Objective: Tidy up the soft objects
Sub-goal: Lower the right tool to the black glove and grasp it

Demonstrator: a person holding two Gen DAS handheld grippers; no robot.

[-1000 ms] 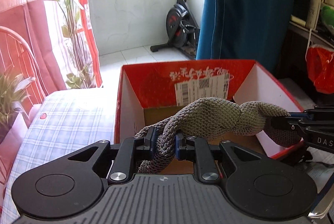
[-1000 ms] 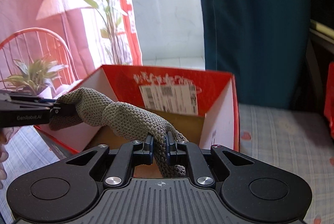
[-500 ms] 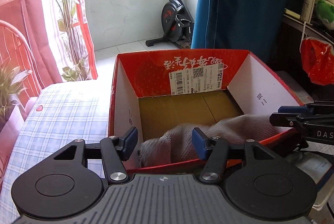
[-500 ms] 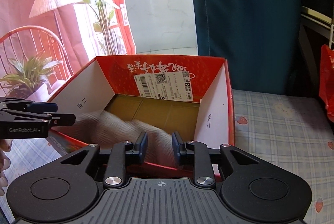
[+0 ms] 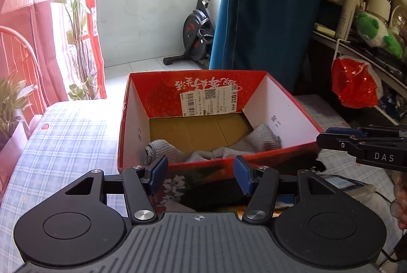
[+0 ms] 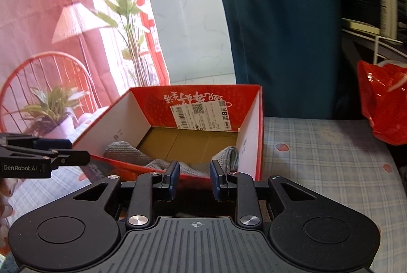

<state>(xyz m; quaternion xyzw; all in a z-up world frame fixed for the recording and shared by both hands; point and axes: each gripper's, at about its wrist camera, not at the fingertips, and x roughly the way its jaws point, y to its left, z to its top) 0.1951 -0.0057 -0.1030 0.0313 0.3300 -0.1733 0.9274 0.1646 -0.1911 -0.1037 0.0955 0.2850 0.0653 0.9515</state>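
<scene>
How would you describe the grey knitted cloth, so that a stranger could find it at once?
Find the open red cardboard box standing on the blue checked sheet. The grey knitted cloth lies crumpled on its brown bottom, along the near wall. It is the only thing inside the box, and the only grey, woven item around.

We saw our right gripper (image 6: 194, 180) with jaws apart and empty, just short of the red box (image 6: 256, 145), grey knitted cloth (image 6: 142, 158) lying inside, our left gripper (image 6: 76, 155) at the left edge.

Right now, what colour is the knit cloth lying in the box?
Grey-beige, a taupe knit cloth; it shows best in the left wrist view, lying inside the red box.
</scene>
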